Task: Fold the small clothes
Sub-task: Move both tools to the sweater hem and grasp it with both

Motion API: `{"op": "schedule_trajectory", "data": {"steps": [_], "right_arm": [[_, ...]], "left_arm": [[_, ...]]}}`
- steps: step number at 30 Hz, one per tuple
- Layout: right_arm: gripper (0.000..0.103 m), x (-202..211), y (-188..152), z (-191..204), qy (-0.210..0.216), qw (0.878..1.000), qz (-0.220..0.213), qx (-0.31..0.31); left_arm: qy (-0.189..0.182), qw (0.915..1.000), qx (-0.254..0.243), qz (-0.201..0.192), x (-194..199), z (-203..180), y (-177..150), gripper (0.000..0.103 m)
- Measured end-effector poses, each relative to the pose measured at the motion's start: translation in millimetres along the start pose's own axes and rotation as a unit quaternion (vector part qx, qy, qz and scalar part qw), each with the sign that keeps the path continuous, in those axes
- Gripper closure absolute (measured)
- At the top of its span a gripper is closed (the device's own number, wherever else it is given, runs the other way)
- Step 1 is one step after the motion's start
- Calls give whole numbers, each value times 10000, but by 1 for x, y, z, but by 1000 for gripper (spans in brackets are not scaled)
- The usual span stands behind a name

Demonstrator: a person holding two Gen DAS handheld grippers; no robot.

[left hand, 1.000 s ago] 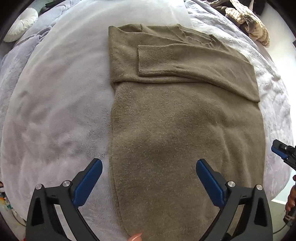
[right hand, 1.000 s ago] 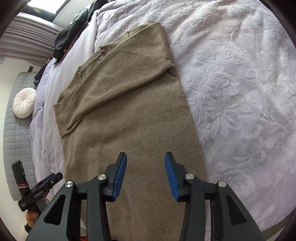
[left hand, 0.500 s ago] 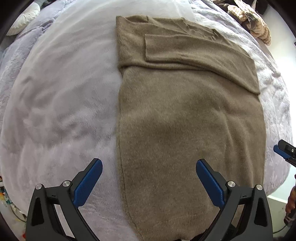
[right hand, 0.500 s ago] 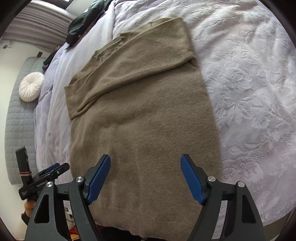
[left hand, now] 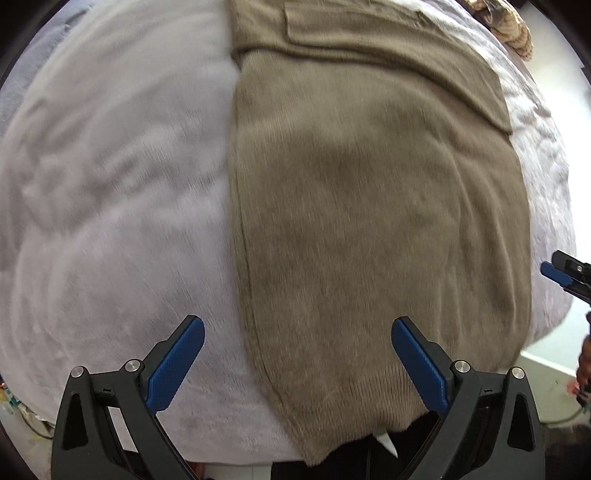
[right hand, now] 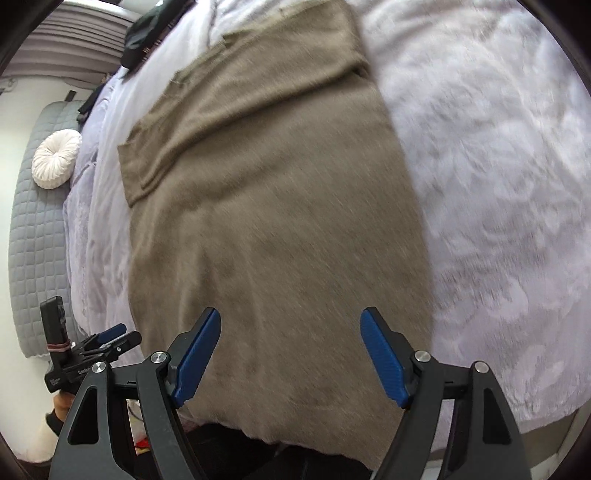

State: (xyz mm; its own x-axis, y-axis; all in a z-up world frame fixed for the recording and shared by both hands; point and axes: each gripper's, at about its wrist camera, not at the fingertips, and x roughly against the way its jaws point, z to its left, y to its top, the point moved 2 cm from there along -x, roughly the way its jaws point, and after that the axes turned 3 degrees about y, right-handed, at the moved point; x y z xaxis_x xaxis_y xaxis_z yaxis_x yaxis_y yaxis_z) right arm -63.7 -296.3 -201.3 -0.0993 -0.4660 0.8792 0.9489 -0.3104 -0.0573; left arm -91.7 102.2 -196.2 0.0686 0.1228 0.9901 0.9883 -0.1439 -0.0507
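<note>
An olive-brown knit sweater (left hand: 369, 206) lies flat on the pale bed cover, with a sleeve folded across its upper part; it also shows in the right wrist view (right hand: 273, 221). Its hem hangs over the bed's near edge. My left gripper (left hand: 297, 360) is open and empty, above the hem's left part. My right gripper (right hand: 290, 356) is open and empty, above the hem's right part. Each gripper shows at the edge of the other's view, the right one (left hand: 565, 275) and the left one (right hand: 110, 338).
The pale lilac bed cover (left hand: 110, 184) stretches to both sides of the sweater (right hand: 498, 184). A round white cushion (right hand: 57, 158) rests by a grey quilted headboard (right hand: 33, 236). Dark clothes (right hand: 147, 33) lie at the far end. The bed's edge and floor are just below the grippers.
Both grippers have pulled back toward the near edge of the bed, so the sweater's hem now shows. My right gripper's jaws have opened wide. The sweater has not moved.
</note>
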Motion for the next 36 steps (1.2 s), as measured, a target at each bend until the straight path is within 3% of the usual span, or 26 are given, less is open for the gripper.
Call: {"op": "schedule_trajectory", "data": {"steps": [9,13,20,24,28,29,30,31,32,33,34,36], "right_arm": [[22,2,-34,-64,41,9961,307,-823],[22,-4,-48,-80,493,9919,497,-1058],[23,-25,-68,-69,1397,9807,918,-1018],[22,-34,-71,-64,1604,9768,994,-1016],[21,-39,-70,-71,1768,9715,1020,-1201],[21,-40,-70,-73,1821,9693,1014,-1307],[22,-40,-70,-73,1827,9687,1005,-1348],[27,-39,-69,-72,1792,9696,999,-1334],[47,-39,-70,-71,1713,9716,1033,-1264],[61,-39,-70,-71,1671,9725,1069,-1218],[89,-40,-71,-70,1704,9720,1094,-1196],[93,-36,-70,-65,1888,9702,1015,-1128]], "left_arm": [[-990,9929,-193,628,-19,-3,-31,2],[-1240,9887,-180,827,-28,-9,-33,2],[-1634,9821,-174,921,-32,-23,-35,2],[-1934,9753,-180,1052,-34,-33,-40,2],[-1941,9740,-414,1095,-36,-44,-47,3],[-1929,9745,-417,1067,-35,-46,-47,13],[-1918,9750,-410,1042,-34,-46,-47,32],[-1923,9750,-392,1045,-35,-45,-48,45],[-1929,9747,-351,1072,-36,-43,-48,69],[-1913,9752,-301,1069,-38,-41,-48,85],[-1937,9751,-270,1041,-38,-39,-47,87],[-2074,9731,-175,992,-34,-36,-47,92]]}}
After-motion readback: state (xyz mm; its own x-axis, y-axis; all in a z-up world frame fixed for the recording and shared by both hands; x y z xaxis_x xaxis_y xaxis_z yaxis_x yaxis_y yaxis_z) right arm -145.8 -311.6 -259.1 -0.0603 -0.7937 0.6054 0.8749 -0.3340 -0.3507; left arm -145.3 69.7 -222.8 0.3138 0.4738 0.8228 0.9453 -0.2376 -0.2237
